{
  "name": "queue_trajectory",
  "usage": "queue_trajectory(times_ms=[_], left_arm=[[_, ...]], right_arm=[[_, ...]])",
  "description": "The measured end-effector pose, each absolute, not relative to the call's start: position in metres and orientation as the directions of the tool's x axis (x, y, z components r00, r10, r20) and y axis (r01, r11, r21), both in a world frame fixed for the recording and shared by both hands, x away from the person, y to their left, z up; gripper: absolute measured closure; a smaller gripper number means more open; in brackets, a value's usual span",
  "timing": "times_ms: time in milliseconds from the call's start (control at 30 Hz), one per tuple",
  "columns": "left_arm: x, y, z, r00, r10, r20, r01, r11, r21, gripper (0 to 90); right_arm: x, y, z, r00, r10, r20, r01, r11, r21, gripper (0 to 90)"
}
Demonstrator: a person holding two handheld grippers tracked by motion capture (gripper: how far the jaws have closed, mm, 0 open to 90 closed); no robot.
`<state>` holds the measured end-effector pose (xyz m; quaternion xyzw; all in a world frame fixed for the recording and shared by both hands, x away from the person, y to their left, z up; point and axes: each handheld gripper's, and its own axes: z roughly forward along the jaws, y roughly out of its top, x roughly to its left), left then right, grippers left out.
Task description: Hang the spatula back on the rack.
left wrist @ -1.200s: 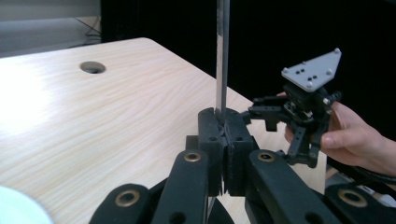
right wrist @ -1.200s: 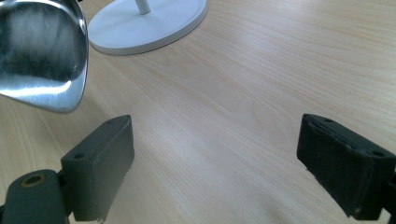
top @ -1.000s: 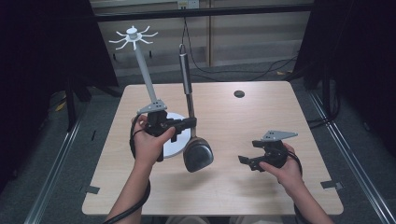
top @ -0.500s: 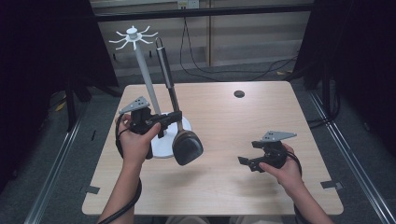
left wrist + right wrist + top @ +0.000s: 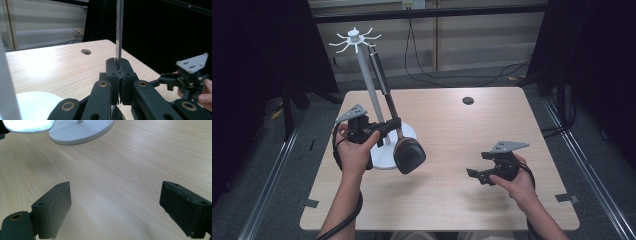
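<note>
Hanging this ladle (image 5: 408,154) on the rack (image 5: 356,41) near the table's (image 5: 452,200) left edge: left gripper (image 5: 388,125) is clamped on the handle, so tilt it slowly until its end meets a hook. Right gripper (image 5: 473,174) idles released near the front right corner.

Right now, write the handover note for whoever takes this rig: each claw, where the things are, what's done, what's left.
Left claw: shut on the thin metal handle of the long black-headed ladle, held off the table, handle leaning up toward the rack's top.
Right claw: open, holding nothing, low over the light wooden table on the right side.
White hanging rack with a round base and spoked hooks on top: stands at the table's left; hooks look bare.
Done: ladle picked up and brought beside the rack's pole.
Left: probably hang the ladle's handle end on a hook, then let go.
</note>
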<state>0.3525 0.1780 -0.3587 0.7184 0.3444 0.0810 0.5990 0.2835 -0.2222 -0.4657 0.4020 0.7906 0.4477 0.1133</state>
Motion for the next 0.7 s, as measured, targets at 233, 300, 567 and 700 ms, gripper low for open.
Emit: queue_trajectory(times_ms=[233,300,567,700], left_arm=[[0.357,0.184,-0.359,0.724,0.642,-0.25,0.385,-0.076,0.92,87.7],[0.359,0.186,-0.361,0.721,0.649,-0.241,0.381,-0.082,0.921,87.1],[0.359,0.191,-0.363,0.709,0.664,-0.236,0.379,-0.076,0.922,71.1],[0.354,0.194,-0.365,0.695,0.683,-0.226,0.387,-0.09,0.918,61.3]], right_arm=[[0.284,-0.223,-0.465,-0.65,0.738,0.179,0.532,0.274,0.801,9.9],[0.284,-0.223,-0.465,-0.65,0.738,0.179,0.531,0.274,0.802,9.9],[0.284,-0.227,-0.465,-0.646,0.74,0.187,0.537,0.267,0.8,9.8],[0.283,-0.228,-0.465,-0.644,0.741,0.189,0.539,0.265,0.799,9.8]])
